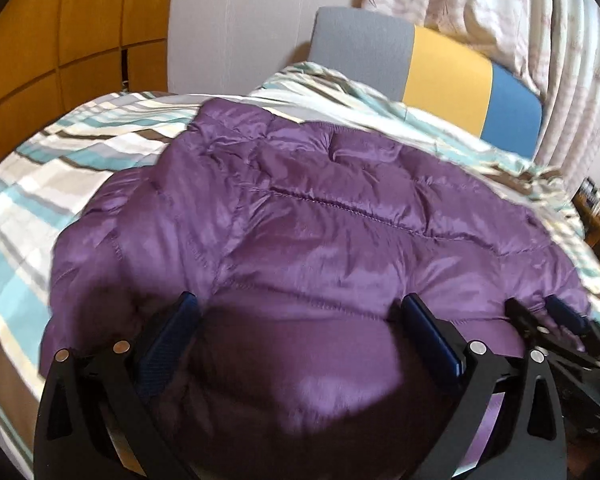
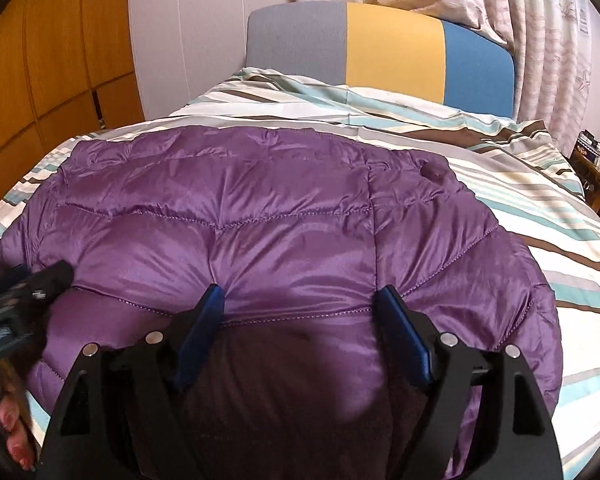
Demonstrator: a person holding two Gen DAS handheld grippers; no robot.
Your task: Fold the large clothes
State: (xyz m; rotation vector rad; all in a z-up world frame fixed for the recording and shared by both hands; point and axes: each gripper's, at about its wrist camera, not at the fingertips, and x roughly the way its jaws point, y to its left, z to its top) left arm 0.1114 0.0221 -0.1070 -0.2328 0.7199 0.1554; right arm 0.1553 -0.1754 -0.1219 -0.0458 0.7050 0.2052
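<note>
A purple quilted puffer jacket [image 1: 300, 208] lies spread on a bed; it fills the middle of the right wrist view [image 2: 260, 220] too. My left gripper [image 1: 300, 308] is open, its blue-padded fingers [image 1: 180, 320] wide apart just above the jacket's near edge. My right gripper [image 2: 300, 296] is also open over the near edge, to the right of the left one. The right gripper shows at the right edge of the left wrist view [image 1: 556, 316]. The left gripper shows at the left edge of the right wrist view [image 2: 32, 284].
The striped teal, brown and white bedcover [image 2: 540, 208] lies under the jacket. A grey, yellow and blue headboard [image 2: 380, 56] stands at the far end. Wooden wardrobe [image 1: 60, 40] at left, curtains [image 2: 540, 40] and a cluttered side table [image 2: 596, 160] at right.
</note>
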